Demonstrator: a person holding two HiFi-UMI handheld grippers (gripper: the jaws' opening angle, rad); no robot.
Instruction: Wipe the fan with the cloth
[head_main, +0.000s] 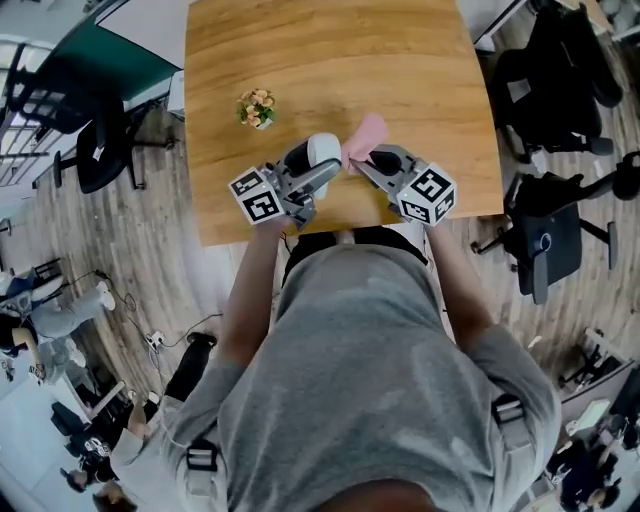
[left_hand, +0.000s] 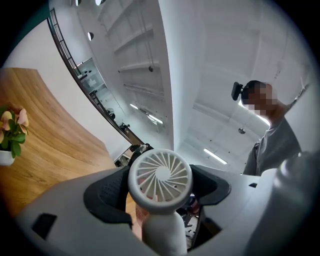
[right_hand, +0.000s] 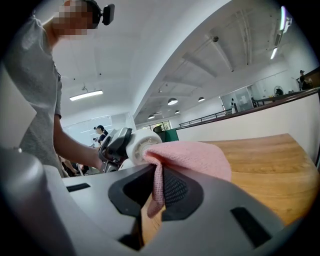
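Note:
A small white hand fan (head_main: 322, 152) is held above the front of the wooden table (head_main: 330, 70). My left gripper (head_main: 318, 176) is shut on the fan; in the left gripper view the round slatted fan head (left_hand: 160, 179) and its handle sit between the dark pads. My right gripper (head_main: 360, 165) is shut on a pink cloth (head_main: 366, 133). In the right gripper view the pink cloth (right_hand: 192, 158) drapes out of the jaws and presses against the fan head (right_hand: 141, 145).
A small potted plant (head_main: 257, 108) with pale flowers stands on the table to the left of the fan, also seen as the potted plant (left_hand: 11, 135). Black office chairs (head_main: 545, 230) stand beside the table on the right and another chair (head_main: 105, 150) on the left.

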